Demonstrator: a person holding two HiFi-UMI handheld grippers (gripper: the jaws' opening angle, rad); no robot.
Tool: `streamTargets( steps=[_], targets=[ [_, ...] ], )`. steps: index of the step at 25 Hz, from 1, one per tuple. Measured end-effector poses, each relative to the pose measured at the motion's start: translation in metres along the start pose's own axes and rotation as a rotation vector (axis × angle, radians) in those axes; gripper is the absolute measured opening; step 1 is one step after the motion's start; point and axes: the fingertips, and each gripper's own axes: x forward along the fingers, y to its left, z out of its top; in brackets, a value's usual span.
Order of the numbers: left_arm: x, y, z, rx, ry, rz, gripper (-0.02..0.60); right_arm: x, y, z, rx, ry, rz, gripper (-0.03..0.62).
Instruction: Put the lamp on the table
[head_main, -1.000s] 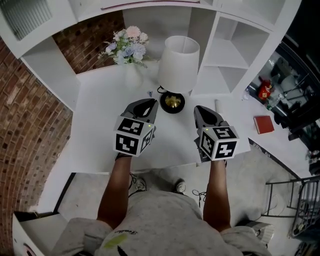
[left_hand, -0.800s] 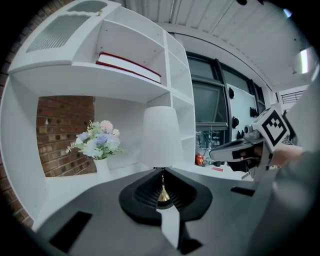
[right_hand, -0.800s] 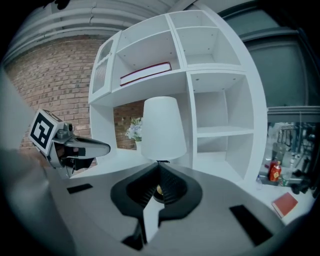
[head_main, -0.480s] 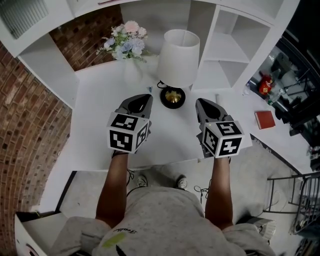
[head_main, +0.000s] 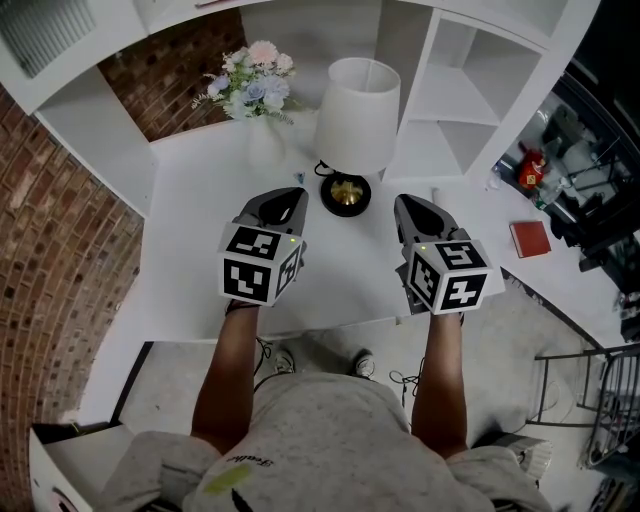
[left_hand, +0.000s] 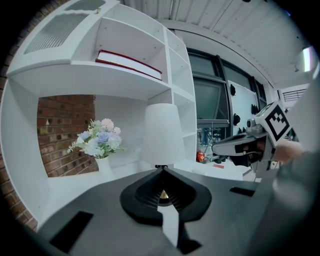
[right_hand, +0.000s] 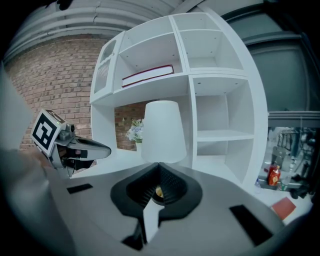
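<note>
A lamp (head_main: 358, 115) with a white shade and a black-and-gold base (head_main: 345, 195) stands upright on the white table (head_main: 190, 220). My left gripper (head_main: 296, 194) hovers just left of the base, shut and empty. My right gripper (head_main: 404, 201) is just right of the base, also shut with nothing in it. Neither touches the lamp. Straight ahead of the closed jaws in the left gripper view, the lamp (left_hand: 162, 135) rises past the left gripper (left_hand: 161, 172). The right gripper view shows the lamp (right_hand: 161, 131) beyond the right gripper (right_hand: 158, 167).
A vase of pale flowers (head_main: 250, 85) stands behind and left of the lamp. A white shelf unit (head_main: 455, 110) rises at the back right, with a red-edged book (left_hand: 130, 62) on an upper shelf. A red booklet (head_main: 527, 245) lies far right. A brick wall (head_main: 50, 260) borders the left.
The head view has shifted slightly, so the lamp sits a little higher in the picture. Both grippers stay beside the lamp base, a touch further apart than before.
</note>
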Motion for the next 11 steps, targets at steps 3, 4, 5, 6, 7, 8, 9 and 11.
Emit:
streamTargets(
  steps=[3,4,5,6,7,8,9,11],
  targets=[
    [0.0018,-0.0010,-0.0014,0.003,0.005,-0.003,-0.002,0.0014,0.0007,-0.0001,0.000,0.001,0.003,0.003],
    [0.0023,-0.0014,-0.0020,0.001,0.006,-0.006,-0.002,0.0019,0.0009,-0.0004,0.001,0.002,0.004,0.003],
    [0.0028,-0.0019,-0.0026,-0.002,0.006,-0.009,-0.002,0.0022,0.0010,-0.0007,0.001,0.002,0.005,0.003],
    [0.0033,-0.0022,-0.0031,-0.005,0.008,-0.013,-0.002,0.0026,0.0011,-0.0009,0.001,0.003,0.006,0.003],
    [0.0038,-0.0024,-0.0038,-0.006,0.010,-0.015,-0.002,0.0029,0.0011,-0.0010,0.001,0.003,0.006,0.003],
    [0.0043,-0.0025,-0.0047,-0.005,0.013,-0.016,-0.002,0.0032,0.0011,-0.0011,0.002,0.003,0.006,0.003],
    [0.0049,-0.0026,-0.0059,-0.002,0.018,-0.016,-0.002,0.0034,0.0010,-0.0012,0.003,0.003,0.007,0.004],
    [0.0062,-0.0029,-0.0083,0.003,0.027,-0.015,-0.002,0.0037,0.0009,-0.0014,0.007,0.002,0.008,0.003]
  ],
)
